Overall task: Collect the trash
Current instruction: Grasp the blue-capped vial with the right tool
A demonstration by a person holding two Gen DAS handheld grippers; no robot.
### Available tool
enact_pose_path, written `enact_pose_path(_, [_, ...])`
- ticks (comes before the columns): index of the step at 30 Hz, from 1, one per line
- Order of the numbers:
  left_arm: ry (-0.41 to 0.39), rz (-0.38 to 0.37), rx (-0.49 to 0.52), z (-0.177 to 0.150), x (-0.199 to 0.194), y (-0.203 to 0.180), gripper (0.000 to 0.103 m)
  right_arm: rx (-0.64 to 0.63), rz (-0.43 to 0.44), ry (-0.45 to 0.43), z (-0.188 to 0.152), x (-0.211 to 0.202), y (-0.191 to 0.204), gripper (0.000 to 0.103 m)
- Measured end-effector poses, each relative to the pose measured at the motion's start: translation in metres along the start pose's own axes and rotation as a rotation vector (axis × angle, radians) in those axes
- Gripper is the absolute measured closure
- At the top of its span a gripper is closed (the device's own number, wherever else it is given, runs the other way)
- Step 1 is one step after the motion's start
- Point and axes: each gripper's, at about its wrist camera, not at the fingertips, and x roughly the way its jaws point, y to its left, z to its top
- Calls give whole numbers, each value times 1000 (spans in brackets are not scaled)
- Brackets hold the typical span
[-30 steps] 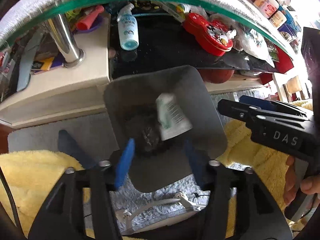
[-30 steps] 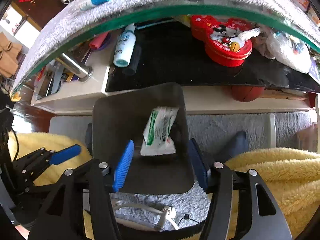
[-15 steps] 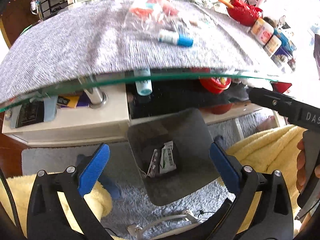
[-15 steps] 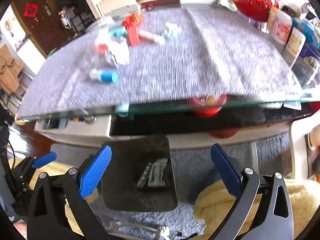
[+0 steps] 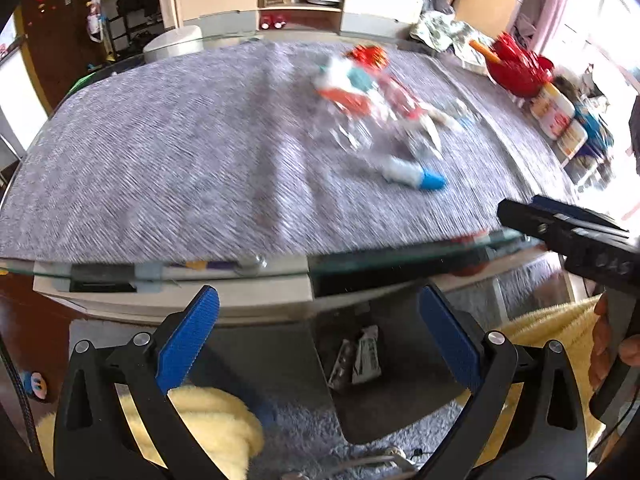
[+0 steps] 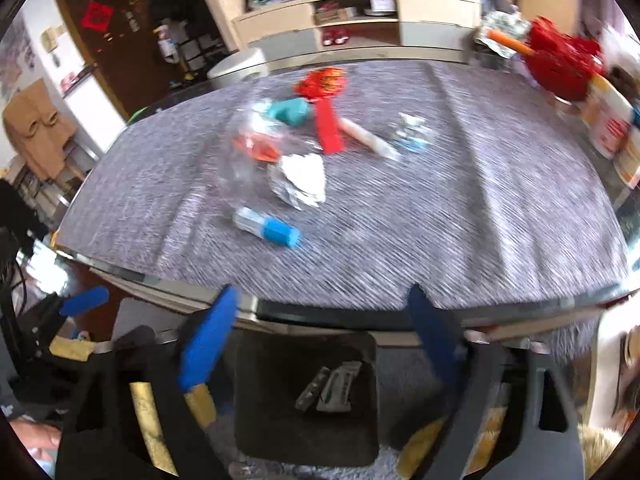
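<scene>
Two claws: my left claw [image 5: 316,340] gapes wide and empty; my right claw [image 6: 320,344], empty, has just been narrowing. Wrappers [image 6: 330,388] lie inside bin [image 6: 256,360] below the table [image 6: 440,232]. Blue-capped tube [image 6: 267,227] lies flat, cap toward me, rightward.

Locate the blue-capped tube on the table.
The blue-capped tube lies on the grey tablecloth, left of centre in the right wrist view, nearer the front edge than the crumpled foil wrapper just behind it.

A lived-in home living room. A low media cabinet [image 5: 300,8] spans the top; a cloth-covered glass coffee table [image 5: 200,152] fills the centre.
</scene>
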Motion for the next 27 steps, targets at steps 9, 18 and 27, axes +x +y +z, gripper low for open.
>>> enact_pose_path(9, [18,1,-39,24,12,21,8,-109,11,38,27,41,28,45])
enact_pose_path(18, [36,-17,-49,41,25,28,8,-140,5,76,36,67,31,64])
enact_pose_path(27, [41,-56,-15,67,47,12,9,-85,37,88,42,54,7,82])
